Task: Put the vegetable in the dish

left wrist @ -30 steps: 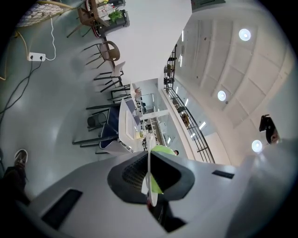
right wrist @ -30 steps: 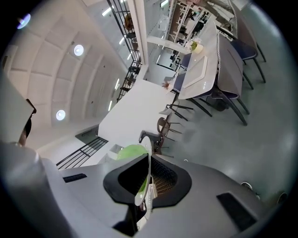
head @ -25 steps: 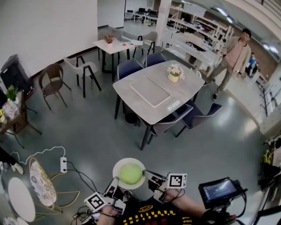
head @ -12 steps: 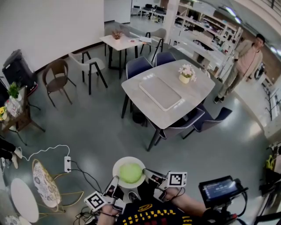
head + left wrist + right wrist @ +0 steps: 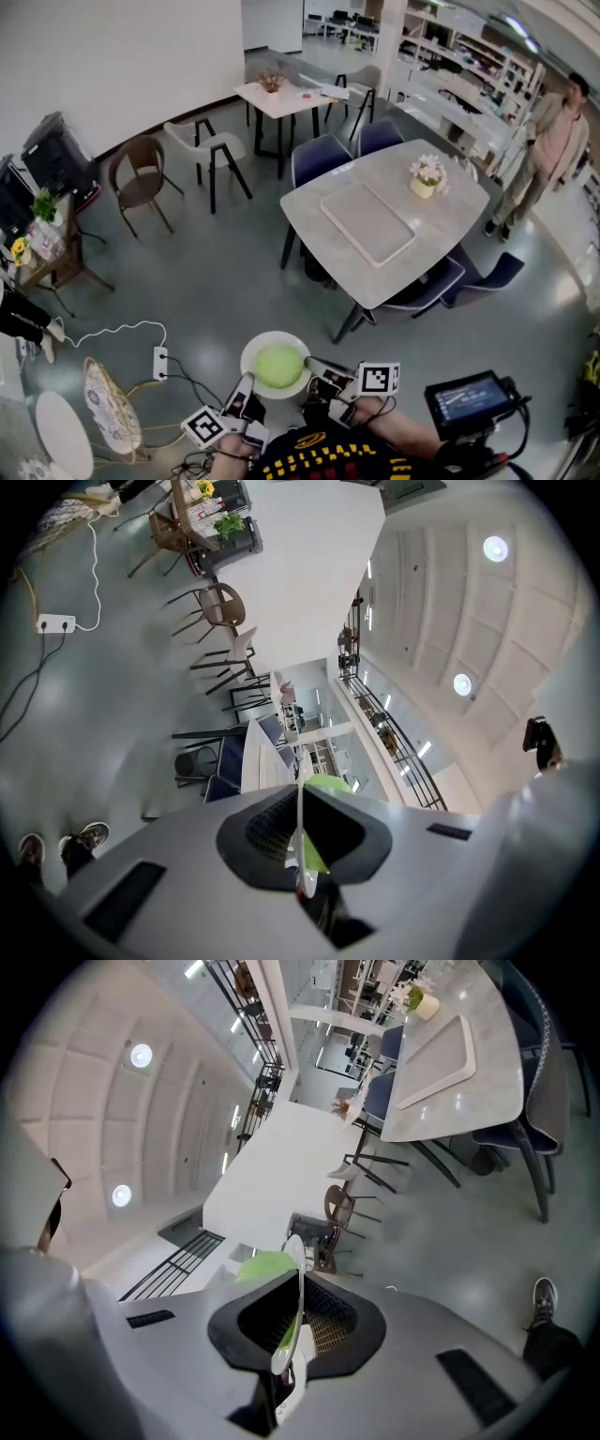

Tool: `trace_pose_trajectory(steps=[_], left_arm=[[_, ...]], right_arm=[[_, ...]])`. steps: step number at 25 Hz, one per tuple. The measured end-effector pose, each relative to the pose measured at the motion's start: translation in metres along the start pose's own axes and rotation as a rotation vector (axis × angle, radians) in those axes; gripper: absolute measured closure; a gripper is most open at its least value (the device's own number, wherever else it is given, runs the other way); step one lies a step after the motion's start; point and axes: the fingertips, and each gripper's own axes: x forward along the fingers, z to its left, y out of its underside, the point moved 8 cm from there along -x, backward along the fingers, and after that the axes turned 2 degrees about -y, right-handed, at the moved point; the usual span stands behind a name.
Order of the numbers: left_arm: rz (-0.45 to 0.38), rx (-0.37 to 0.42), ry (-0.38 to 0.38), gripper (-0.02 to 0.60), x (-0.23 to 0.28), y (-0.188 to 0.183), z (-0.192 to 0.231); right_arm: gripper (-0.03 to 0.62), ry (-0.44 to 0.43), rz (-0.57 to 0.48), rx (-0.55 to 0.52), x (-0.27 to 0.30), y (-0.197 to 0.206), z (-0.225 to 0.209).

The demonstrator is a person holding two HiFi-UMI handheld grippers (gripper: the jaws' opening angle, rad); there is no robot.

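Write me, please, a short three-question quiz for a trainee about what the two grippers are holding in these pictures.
1. True or false: the green vegetable lies in the white dish.
2. Choose one. The left gripper and the right gripper are each: A. shut on the white dish's rim; B. open and empty; C. shut on a chair.
3. Fill in the gap: on the pale table, beside the tray, stands a pot of ___.
Key: 1 true; 2 A; 3 flowers.
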Motion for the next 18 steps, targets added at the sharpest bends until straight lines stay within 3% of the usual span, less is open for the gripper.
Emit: trace_pose_trajectory(steps=[8,18], left_arm=[[0.011,0.016,-0.002,0.566,0.078,-0.015,-0.01],[0.07,0.014,0.013,0.566,0.145,-0.041,-0.003]], right_arm=[[0.572,-0.019,-0.018,0.008,0.012,-0.076,-0.019],[0.572,0.012,-0.077,0.02,0.028,-0.127,-0.038]])
